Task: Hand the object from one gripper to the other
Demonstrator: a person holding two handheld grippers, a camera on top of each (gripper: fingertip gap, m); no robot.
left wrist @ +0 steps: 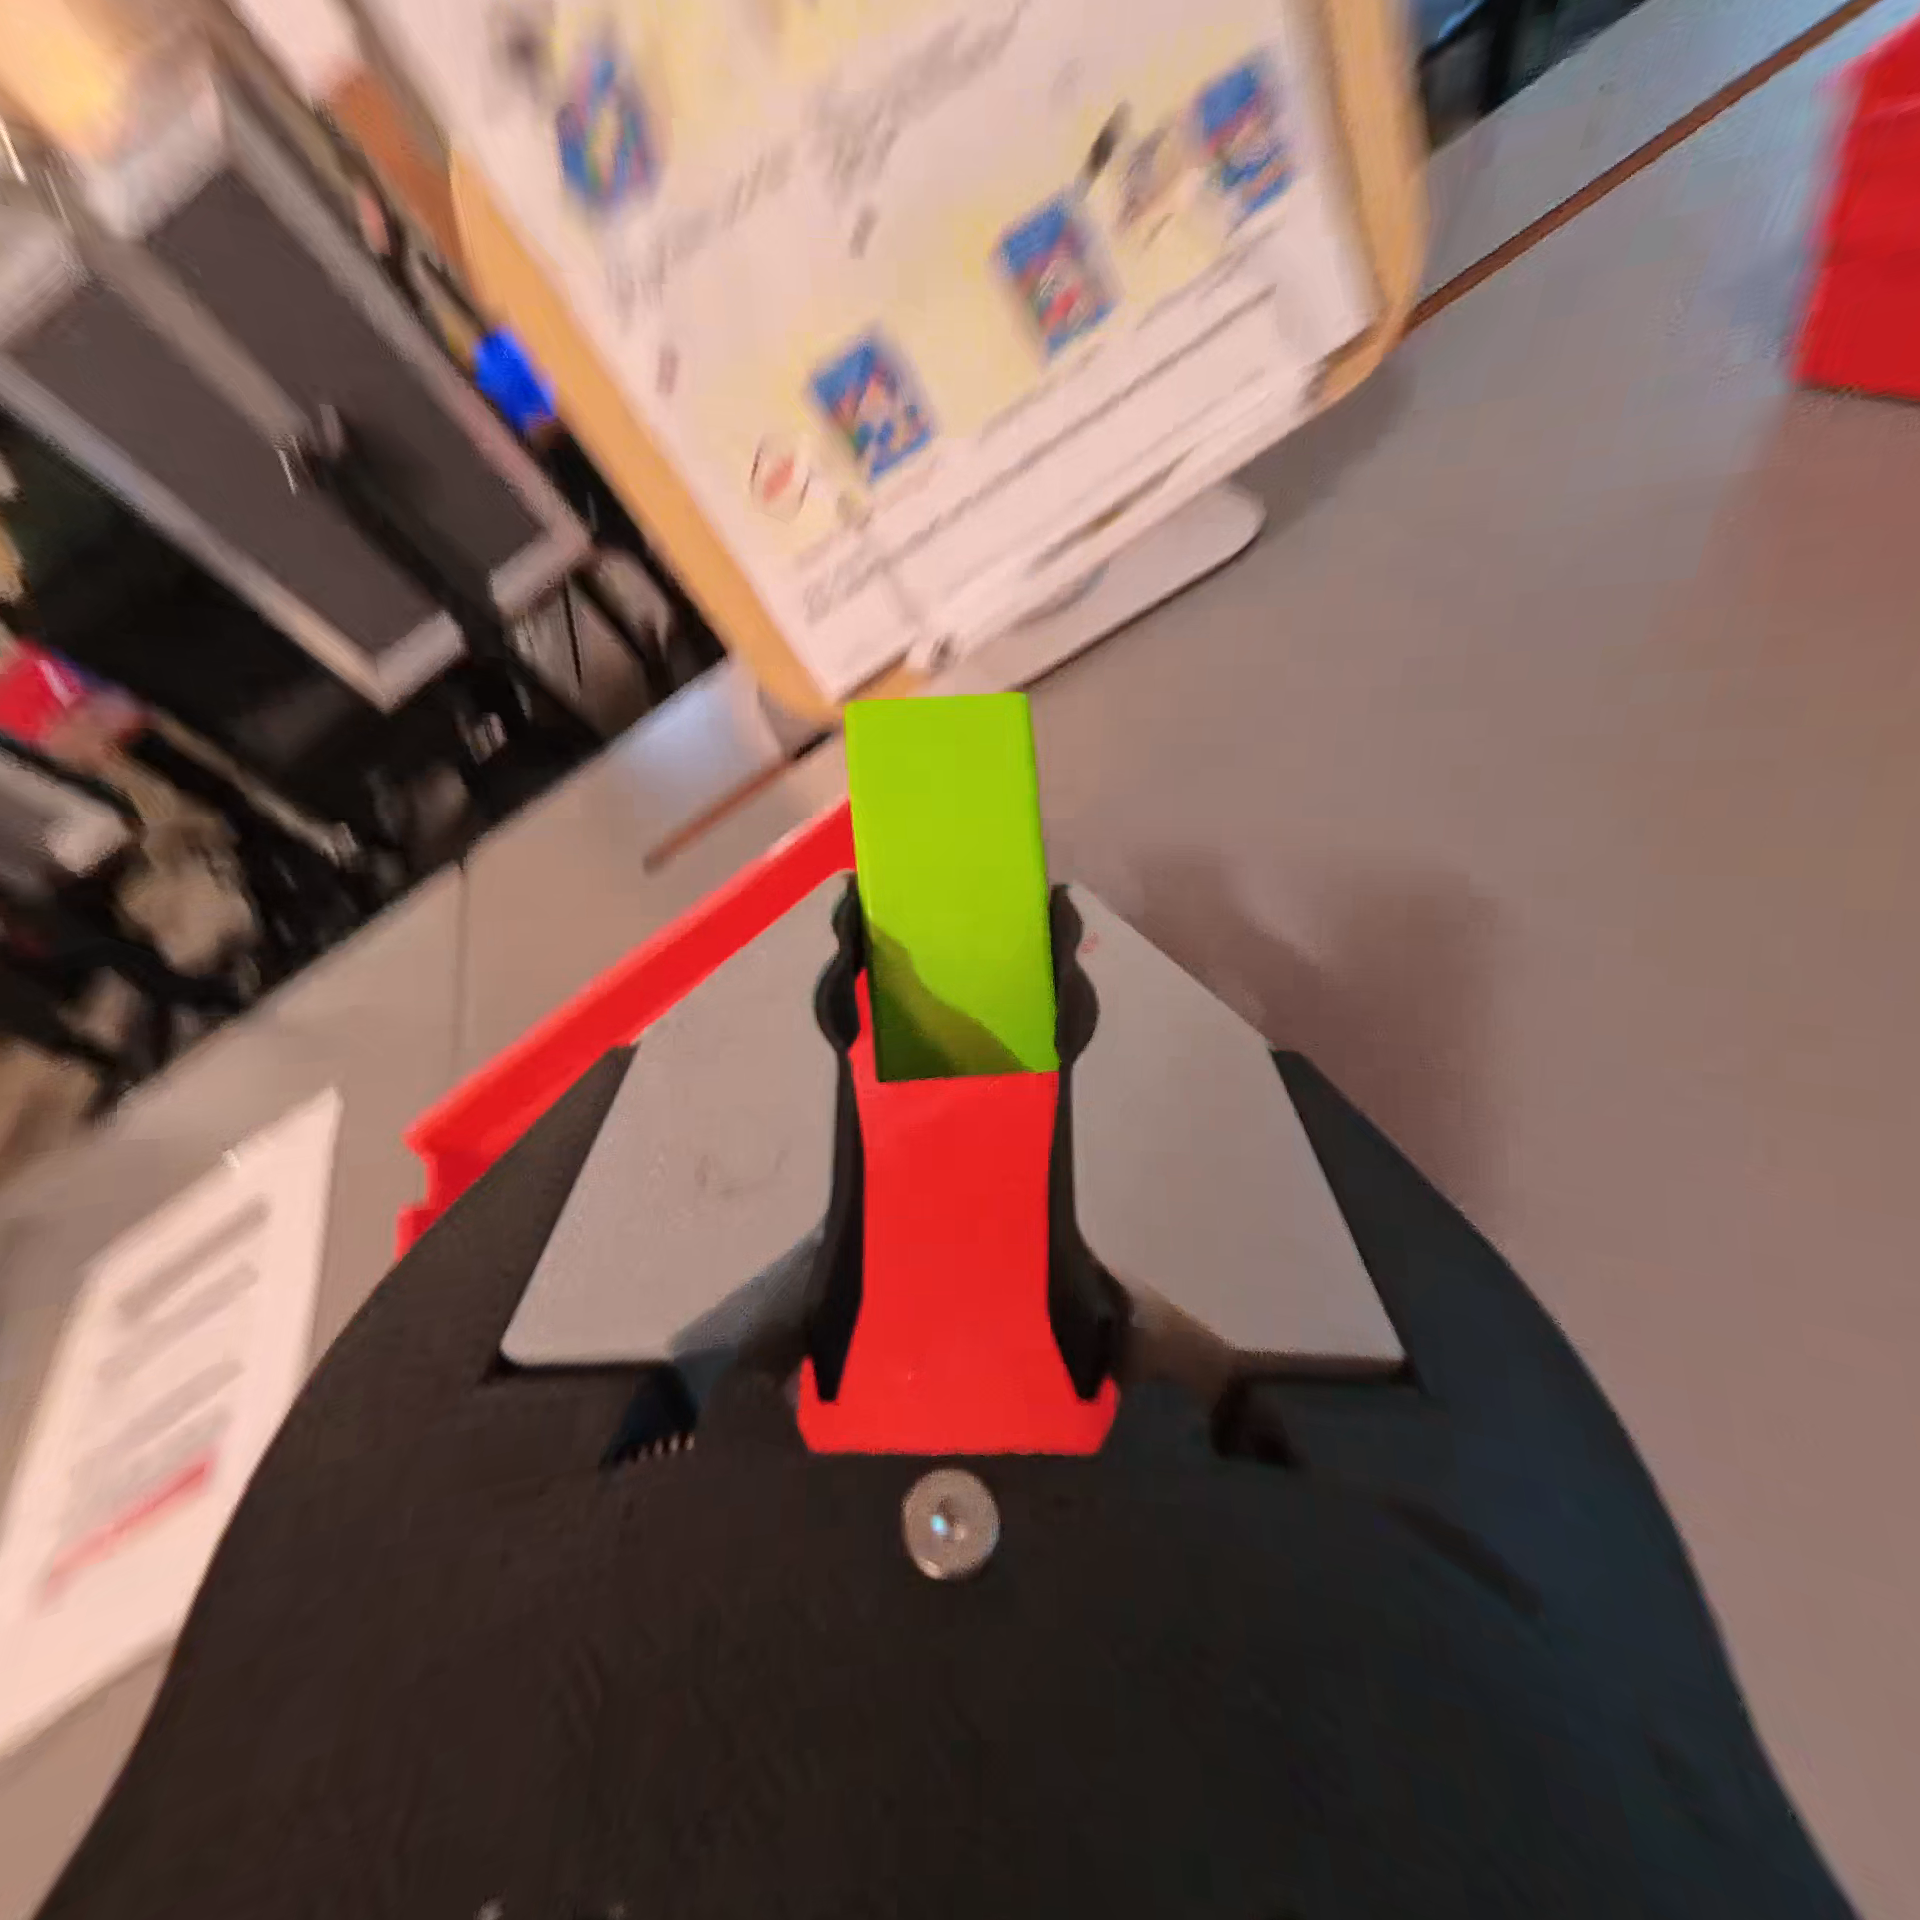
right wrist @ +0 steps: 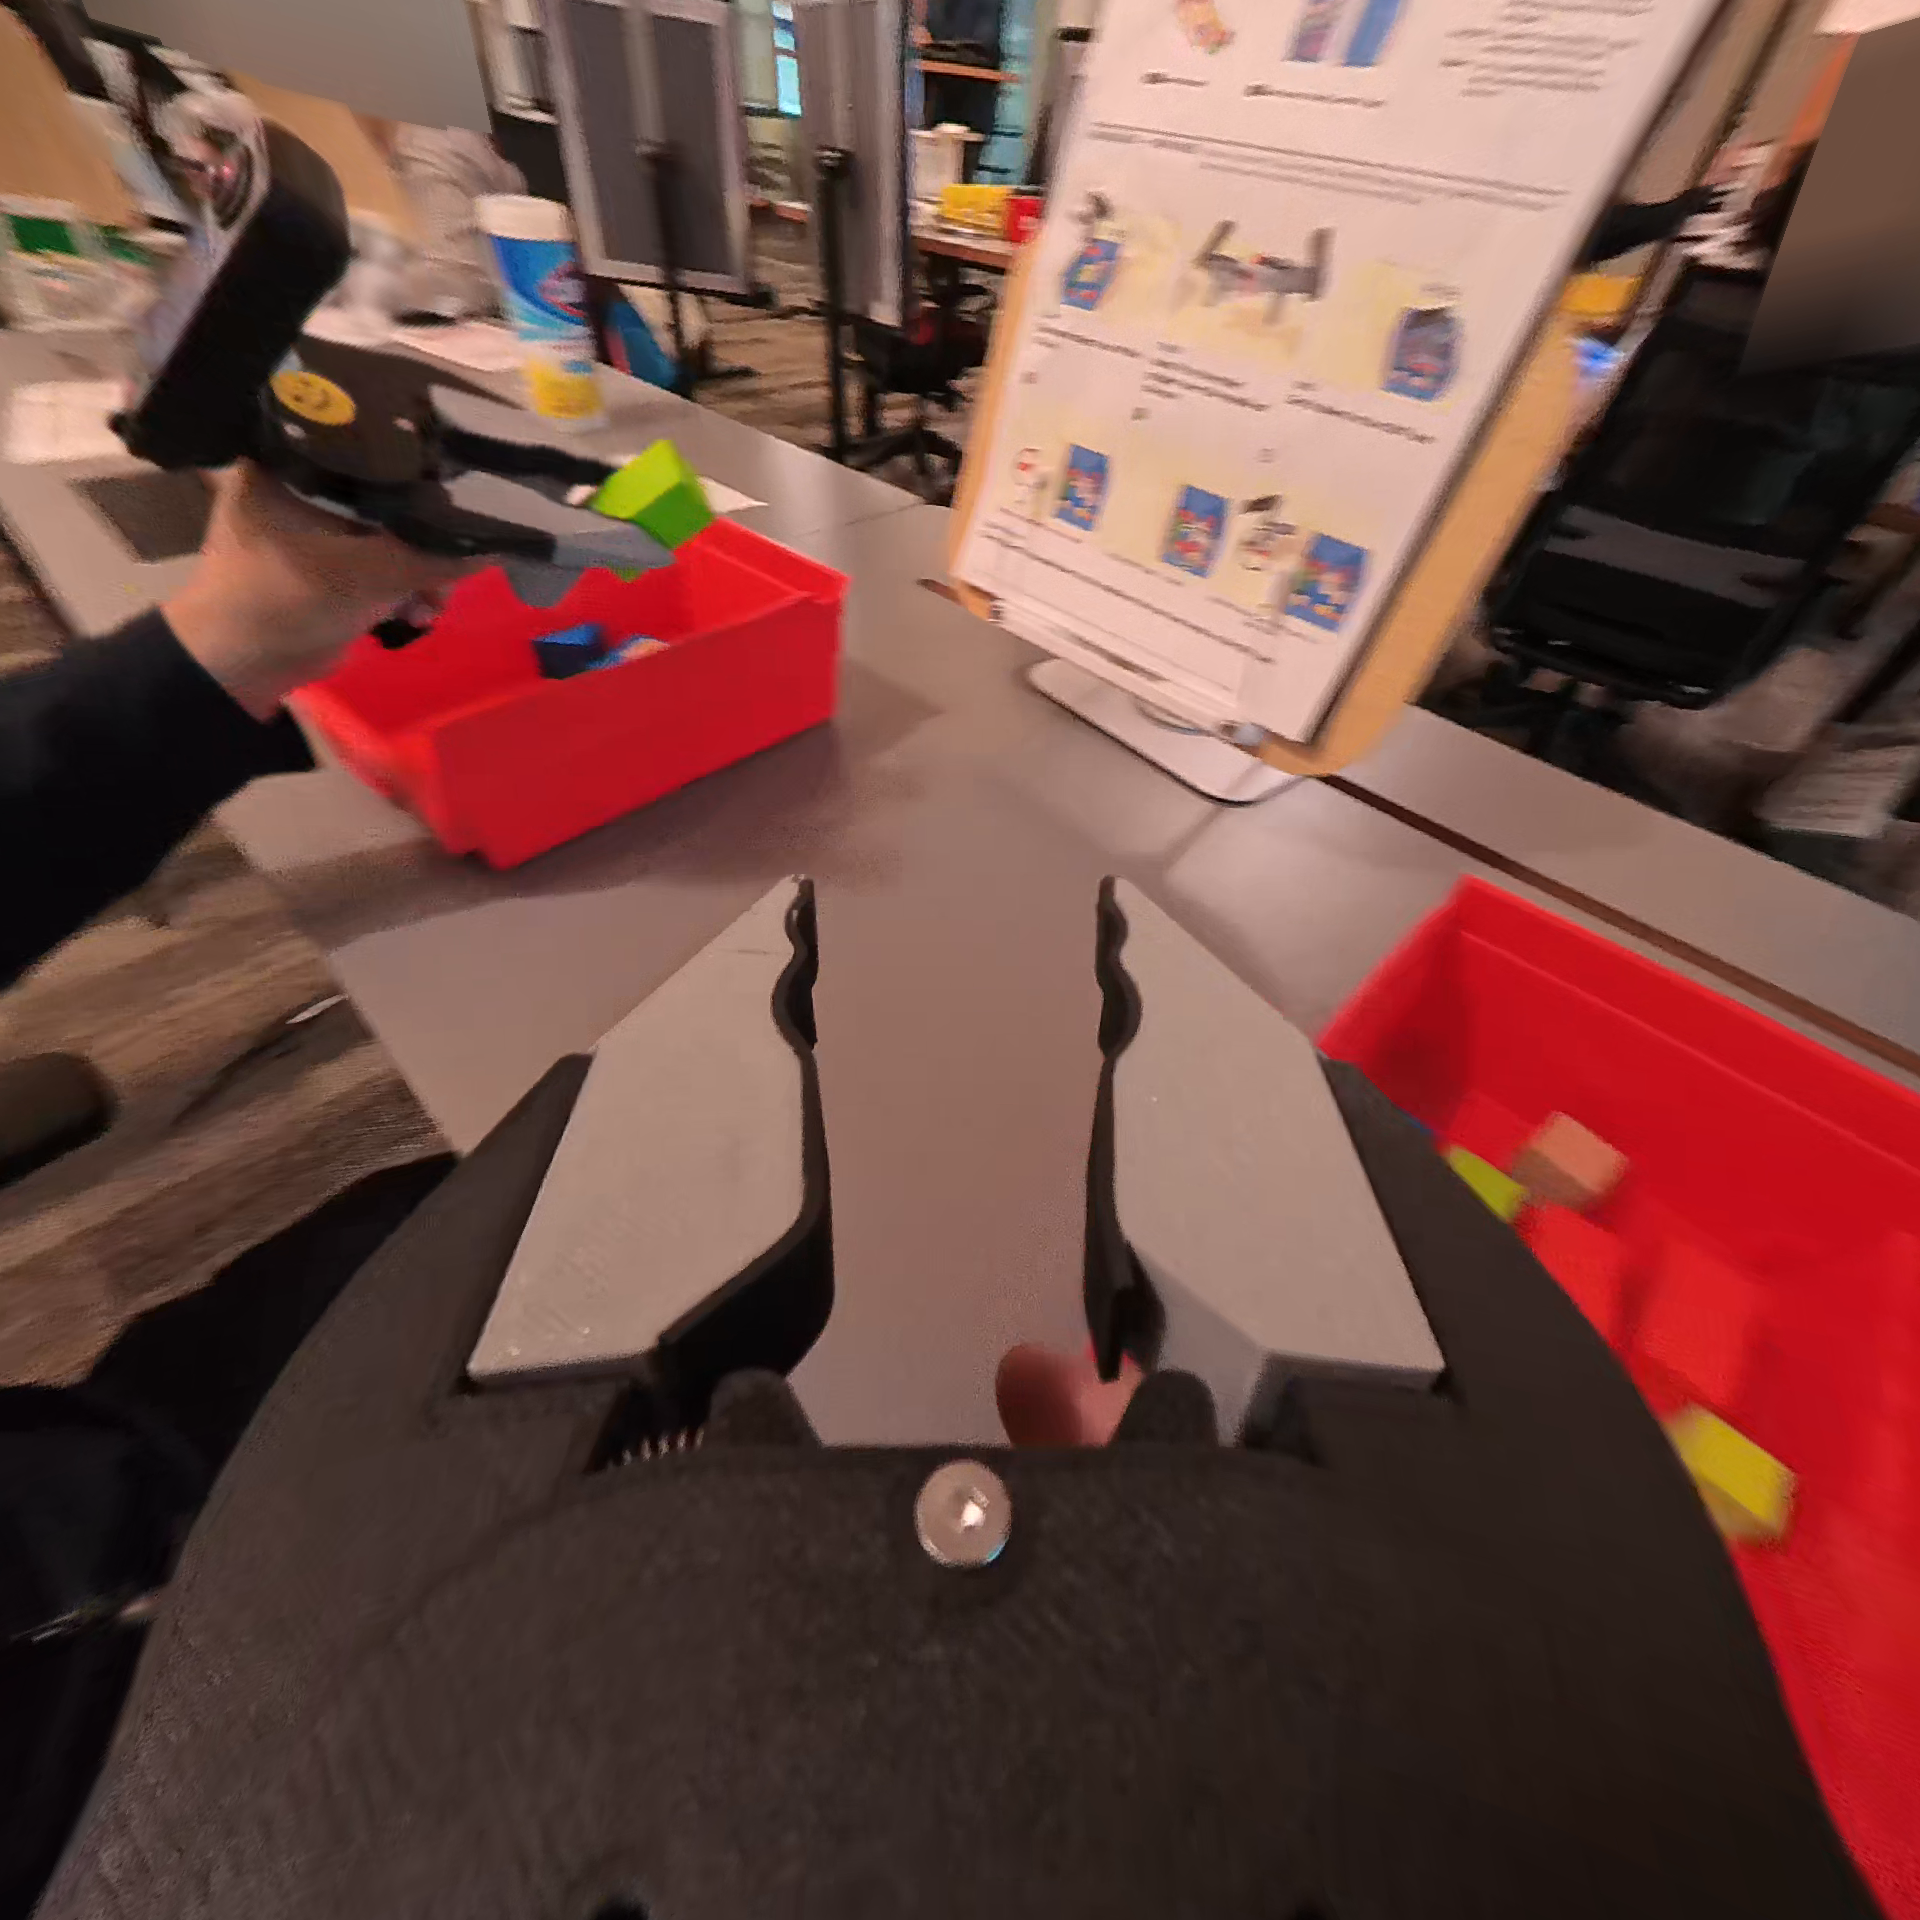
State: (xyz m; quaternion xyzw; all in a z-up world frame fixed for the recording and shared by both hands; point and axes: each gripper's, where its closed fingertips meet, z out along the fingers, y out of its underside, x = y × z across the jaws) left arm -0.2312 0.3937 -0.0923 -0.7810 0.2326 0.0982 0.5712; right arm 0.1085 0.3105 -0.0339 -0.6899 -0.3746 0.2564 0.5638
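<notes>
The left gripper (left wrist: 951, 935) is clamped on a bright green rectangular block (left wrist: 951, 883), gripping its lower half between the two grey fingers (left wrist: 727, 1122) while the upper half sticks out past the tips. From the right wrist view, that left gripper (right wrist: 634, 530) hangs over the far-left red plastic bin (right wrist: 644, 717), block (right wrist: 655, 499) poking out toward the right. The right gripper (right wrist: 956, 904) sits well apart from it, jaws spread wide with only grey tabletop (right wrist: 956, 810) between them. Near right, a second red bin (right wrist: 1621, 1039) holds blurred yellow and tan blocks. An illustrated sheet on a stand (right wrist: 1278, 364) stands at the far side.
</notes>
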